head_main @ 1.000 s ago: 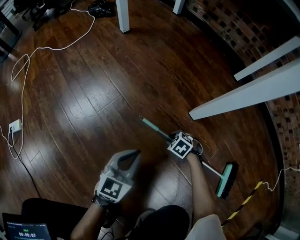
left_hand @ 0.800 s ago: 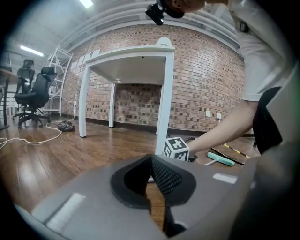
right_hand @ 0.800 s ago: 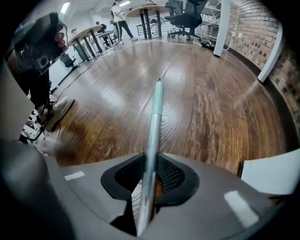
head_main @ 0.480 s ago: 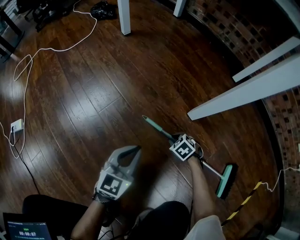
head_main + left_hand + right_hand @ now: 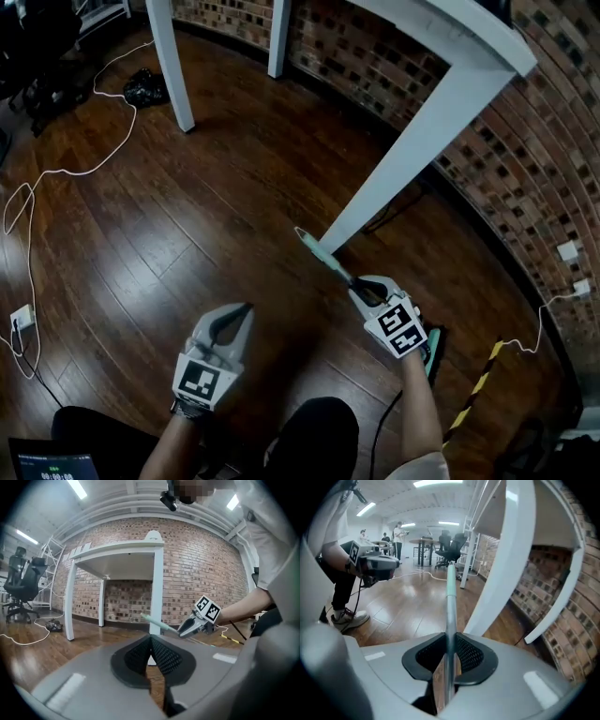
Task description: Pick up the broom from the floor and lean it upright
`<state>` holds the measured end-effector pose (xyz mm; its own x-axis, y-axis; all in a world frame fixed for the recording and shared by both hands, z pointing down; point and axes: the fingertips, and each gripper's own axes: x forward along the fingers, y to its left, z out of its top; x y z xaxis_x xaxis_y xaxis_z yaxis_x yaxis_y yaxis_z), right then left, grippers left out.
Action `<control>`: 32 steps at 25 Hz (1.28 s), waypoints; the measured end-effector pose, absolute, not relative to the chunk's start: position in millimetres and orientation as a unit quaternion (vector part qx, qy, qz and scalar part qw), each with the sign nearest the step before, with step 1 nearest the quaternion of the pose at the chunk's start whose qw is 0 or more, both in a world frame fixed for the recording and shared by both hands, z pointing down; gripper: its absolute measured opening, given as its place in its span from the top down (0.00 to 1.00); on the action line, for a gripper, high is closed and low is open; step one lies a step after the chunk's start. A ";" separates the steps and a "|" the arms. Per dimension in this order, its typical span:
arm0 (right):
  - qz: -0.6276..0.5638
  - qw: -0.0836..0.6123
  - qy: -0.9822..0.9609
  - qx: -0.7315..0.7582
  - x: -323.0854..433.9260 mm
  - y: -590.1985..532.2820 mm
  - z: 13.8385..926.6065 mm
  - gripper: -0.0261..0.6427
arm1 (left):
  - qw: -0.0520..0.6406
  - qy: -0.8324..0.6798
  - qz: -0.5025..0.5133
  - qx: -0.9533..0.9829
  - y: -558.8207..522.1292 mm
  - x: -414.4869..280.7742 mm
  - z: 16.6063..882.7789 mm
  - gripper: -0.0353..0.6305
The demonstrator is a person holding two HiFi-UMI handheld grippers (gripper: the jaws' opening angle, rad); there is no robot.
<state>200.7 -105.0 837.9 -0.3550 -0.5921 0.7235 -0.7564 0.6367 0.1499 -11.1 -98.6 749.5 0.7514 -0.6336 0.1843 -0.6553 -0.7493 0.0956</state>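
Observation:
The broom has a thin metal handle with a teal grip at its tip and a teal brush head low by the floor, mostly hidden behind my right hand. My right gripper is shut on the handle partway along, and the tip slants up toward the white table leg. In the right gripper view the handle runs straight out between the pads. My left gripper hovers to the left, shut and empty, apart from the broom. From the left gripper view, the broom handle and right gripper show ahead.
A white table stands over the brick wall, with one leg right by the broom tip and another farther left. A white cable loops across the wooden floor. A yellow-black strip lies at the right. Office chairs stand far off.
My right gripper has closed on the handle and lifted it off the floor, raising the tip toward the table leg. The left gripper rose a little. The head view swung toward the wall.

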 end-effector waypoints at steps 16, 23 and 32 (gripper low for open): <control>0.081 0.263 -0.772 0.572 280.8 -75.8 657.6 0.83 | 0.072 -0.292 0.022 0.954 -88.3 38.8 586.0 0.95; 0.108 0.217 -0.737 0.631 318.9 -83.1 590.6 0.83 | 0.071 -0.257 0.046 0.963 -79.2 47.2 486.6 0.95; 0.150 0.197 -0.701 0.669 338.0 -112.9 561.2 0.83 | 0.064 -0.248 0.062 0.965 -90.7 55.1 436.6 0.95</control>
<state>338.0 -112.9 561.2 -0.0275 -0.8786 0.4768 -0.9969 0.0595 0.0520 55.1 -90.7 436.6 0.8696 -0.4696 0.1524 -0.4857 -0.8691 0.0932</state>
